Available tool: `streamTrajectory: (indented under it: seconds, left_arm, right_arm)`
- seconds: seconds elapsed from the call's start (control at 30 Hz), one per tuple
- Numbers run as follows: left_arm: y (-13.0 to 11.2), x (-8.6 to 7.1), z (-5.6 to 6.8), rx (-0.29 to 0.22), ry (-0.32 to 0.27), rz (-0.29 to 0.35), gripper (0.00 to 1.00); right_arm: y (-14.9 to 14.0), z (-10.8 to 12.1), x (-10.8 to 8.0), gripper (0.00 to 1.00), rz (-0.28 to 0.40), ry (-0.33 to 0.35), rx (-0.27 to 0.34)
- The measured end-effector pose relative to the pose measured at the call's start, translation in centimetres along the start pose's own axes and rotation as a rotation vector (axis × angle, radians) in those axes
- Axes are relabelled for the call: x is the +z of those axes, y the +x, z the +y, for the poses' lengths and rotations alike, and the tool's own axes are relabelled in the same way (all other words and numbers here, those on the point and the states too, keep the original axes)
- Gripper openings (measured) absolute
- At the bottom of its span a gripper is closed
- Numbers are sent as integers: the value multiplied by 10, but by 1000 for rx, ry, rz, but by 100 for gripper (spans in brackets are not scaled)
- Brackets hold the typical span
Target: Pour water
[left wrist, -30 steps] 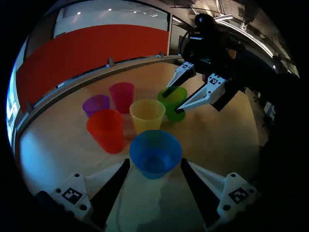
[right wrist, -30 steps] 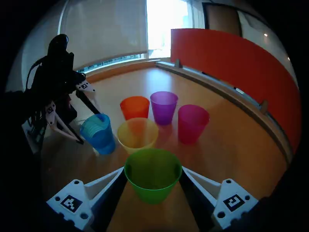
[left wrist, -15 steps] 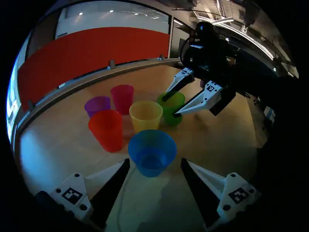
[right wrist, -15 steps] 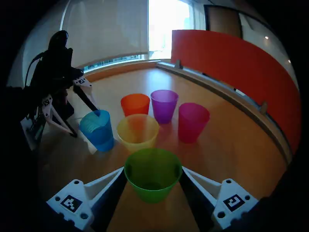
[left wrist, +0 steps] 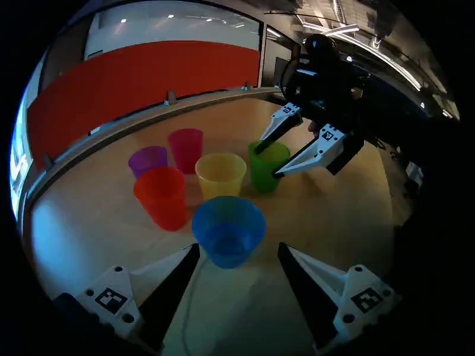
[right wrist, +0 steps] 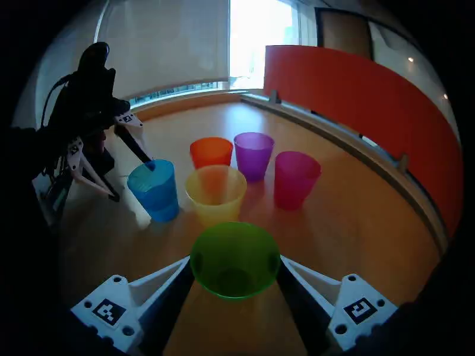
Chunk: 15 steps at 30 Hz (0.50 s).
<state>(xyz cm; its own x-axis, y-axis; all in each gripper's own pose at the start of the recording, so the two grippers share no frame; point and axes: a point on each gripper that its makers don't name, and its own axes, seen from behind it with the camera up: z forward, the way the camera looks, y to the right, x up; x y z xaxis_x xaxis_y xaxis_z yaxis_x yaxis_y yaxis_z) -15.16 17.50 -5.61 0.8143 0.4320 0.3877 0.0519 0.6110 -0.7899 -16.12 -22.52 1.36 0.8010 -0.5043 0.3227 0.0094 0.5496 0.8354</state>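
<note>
Left gripper (left wrist: 237, 246) spread wide at 6 o'clock of the left gripper view, fingers flanking the blue cup (left wrist: 228, 234), with a gap open on the cup's 3 o'clock side. Same gripper at 9 o'clock of the right gripper view, one fingertip up at the blue cup's rim, the other out beside the cup; touching or not, cannot tell. Right gripper (right wrist: 236, 260) likewise spread, at 6 o'clock of its own view, with the green cup (right wrist: 236, 273) between the fingers and its rim close against both; pressing or merely flanking, cannot tell. Same gripper at 2 o'clock of the left gripper view, one dark fingertip at each side of the green cup. Six cups standing upright and close together on the wooden table (left wrist: 332, 207). Yellow cup (left wrist: 221, 175) in the middle of the group. Around it, by the left gripper view: blue at 6 o'clock, orange cup (left wrist: 161, 196) at 8 o'clock, purple cup (left wrist: 147, 160) at 10 o'clock, pink cup (left wrist: 186, 148) at 11 o'clock, green at 3 o'clock. Orange and purple overlapping in that view, purple behind. Water in any cup: cannot tell, though both blue and green open toward their cameras. Red wall panel (left wrist: 136, 77) beyond the table's far edge at 11 o'clock. Bright window (right wrist: 255, 41) at 12 o'clock of the right gripper view.
</note>
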Motion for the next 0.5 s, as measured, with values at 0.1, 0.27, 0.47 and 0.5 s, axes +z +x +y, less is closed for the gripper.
streamTrajectory:
  seconds: [0.1,0.27,0.47,0.5]
  left_arm:
    - [1,-1,0,-4,1,2,98]
    - [1,-2,0,-11,6,6,98]
    - [0,-4,0,-17,9,6,98]
    - [-1,-5,0,-18,11,5,98]
  right_arm:
    - [-1,-1,-1,93,0,0,-3]
    - [-2,2,-2,96,-1,-10,0]
    - [-5,2,-4,96,-3,-12,10]
    - [-6,2,-5,96,-5,-13,11]
